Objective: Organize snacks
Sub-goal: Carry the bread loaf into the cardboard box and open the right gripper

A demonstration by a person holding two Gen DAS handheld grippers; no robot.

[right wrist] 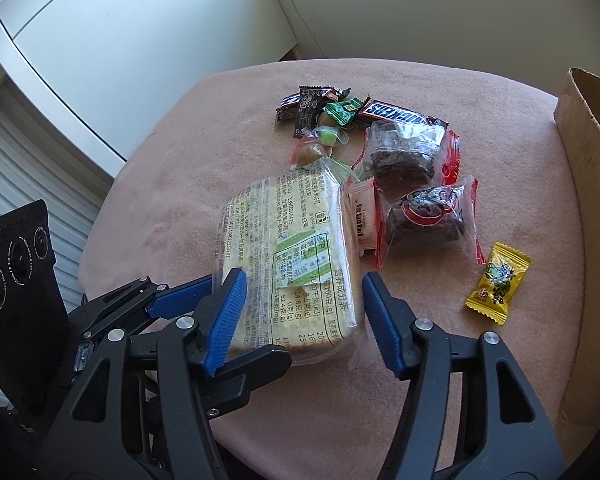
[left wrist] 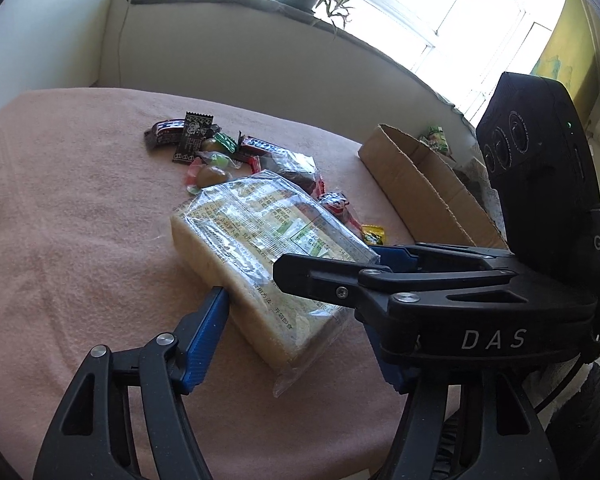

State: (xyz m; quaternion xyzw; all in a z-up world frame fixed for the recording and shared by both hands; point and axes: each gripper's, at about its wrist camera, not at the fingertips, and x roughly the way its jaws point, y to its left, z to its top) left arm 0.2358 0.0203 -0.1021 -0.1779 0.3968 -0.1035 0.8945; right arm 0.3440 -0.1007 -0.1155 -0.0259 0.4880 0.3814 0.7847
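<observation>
Large clear-wrapped pack of pale crackers point(right wrist: 296, 268) lies flat on the pink-cloth-covered bench point(right wrist: 172, 208), near edge.

Right gripper point(right wrist: 300, 320): blue-padded fingers point(right wrist: 226, 316) straddle the pack's near end. Left pad touches the wrapper; right pad stands just beside it, a gap showing. Not clamped.

Left gripper point(left wrist: 296, 320): fingers apart around the same pack from its other side. One blue pad point(left wrist: 206, 336) at the pack's edge; contact cannot be told.

Beyond the pack: heap of small wrapped sweets and chocolate bars point(right wrist: 340, 116). Yellow wrapped candy point(right wrist: 497, 282) lies apart. Brown cardboard box point(left wrist: 420, 188) stands open at the bench's right.
</observation>
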